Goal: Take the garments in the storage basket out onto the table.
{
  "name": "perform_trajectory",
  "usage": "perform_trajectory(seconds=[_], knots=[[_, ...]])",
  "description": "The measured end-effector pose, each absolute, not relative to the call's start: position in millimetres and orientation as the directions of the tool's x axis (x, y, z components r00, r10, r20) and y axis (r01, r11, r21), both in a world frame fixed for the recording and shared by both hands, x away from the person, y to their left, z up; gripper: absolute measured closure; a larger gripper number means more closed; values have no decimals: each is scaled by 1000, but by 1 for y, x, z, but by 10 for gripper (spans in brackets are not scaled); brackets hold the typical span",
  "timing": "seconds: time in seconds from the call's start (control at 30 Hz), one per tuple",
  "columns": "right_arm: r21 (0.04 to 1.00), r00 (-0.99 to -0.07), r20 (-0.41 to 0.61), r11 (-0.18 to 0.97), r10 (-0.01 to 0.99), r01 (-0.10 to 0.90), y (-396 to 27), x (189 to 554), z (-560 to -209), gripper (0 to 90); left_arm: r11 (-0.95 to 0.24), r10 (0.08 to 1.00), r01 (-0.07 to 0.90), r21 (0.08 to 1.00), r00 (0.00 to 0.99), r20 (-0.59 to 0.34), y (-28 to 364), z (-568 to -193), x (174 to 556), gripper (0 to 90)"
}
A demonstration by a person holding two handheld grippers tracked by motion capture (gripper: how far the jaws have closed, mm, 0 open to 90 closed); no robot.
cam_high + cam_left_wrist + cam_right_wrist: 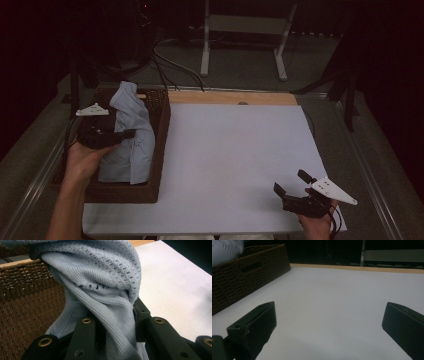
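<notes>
A pale blue knitted garment [129, 135] lies bunched in a dark brown wicker basket [161, 145] at the table's left. My left gripper [131, 133] is over the basket, shut on a fold of the garment [112, 315], and part of the cloth stands pulled up above the rim. In the left gripper view the ribbed cloth runs down between the two black jaws. My right gripper [291, 182] rests open near the front right of the white sheet [235, 160], its jaws wide apart with nothing between them [329, 322].
The wicker basket [244, 272] stands left of the white sheet [342, 302], with a strip of bare wood [230, 97] behind it. Past the table are a white metal stand [245, 30] and cables [170, 62] on the floor.
</notes>
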State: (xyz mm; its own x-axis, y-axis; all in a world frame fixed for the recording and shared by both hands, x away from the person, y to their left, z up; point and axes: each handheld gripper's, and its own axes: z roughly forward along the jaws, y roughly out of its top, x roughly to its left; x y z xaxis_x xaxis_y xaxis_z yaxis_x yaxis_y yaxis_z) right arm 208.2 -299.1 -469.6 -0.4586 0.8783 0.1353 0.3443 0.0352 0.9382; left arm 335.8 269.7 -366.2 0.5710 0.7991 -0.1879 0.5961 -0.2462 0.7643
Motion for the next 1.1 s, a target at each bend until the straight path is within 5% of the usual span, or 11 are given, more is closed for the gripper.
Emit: perform_trajectory(seconds=[1.1], knots=[[937,-458,140,33,878,349,-298,208,-470,0,-179,749,560,809,610,-257,258,-352,335,725]])
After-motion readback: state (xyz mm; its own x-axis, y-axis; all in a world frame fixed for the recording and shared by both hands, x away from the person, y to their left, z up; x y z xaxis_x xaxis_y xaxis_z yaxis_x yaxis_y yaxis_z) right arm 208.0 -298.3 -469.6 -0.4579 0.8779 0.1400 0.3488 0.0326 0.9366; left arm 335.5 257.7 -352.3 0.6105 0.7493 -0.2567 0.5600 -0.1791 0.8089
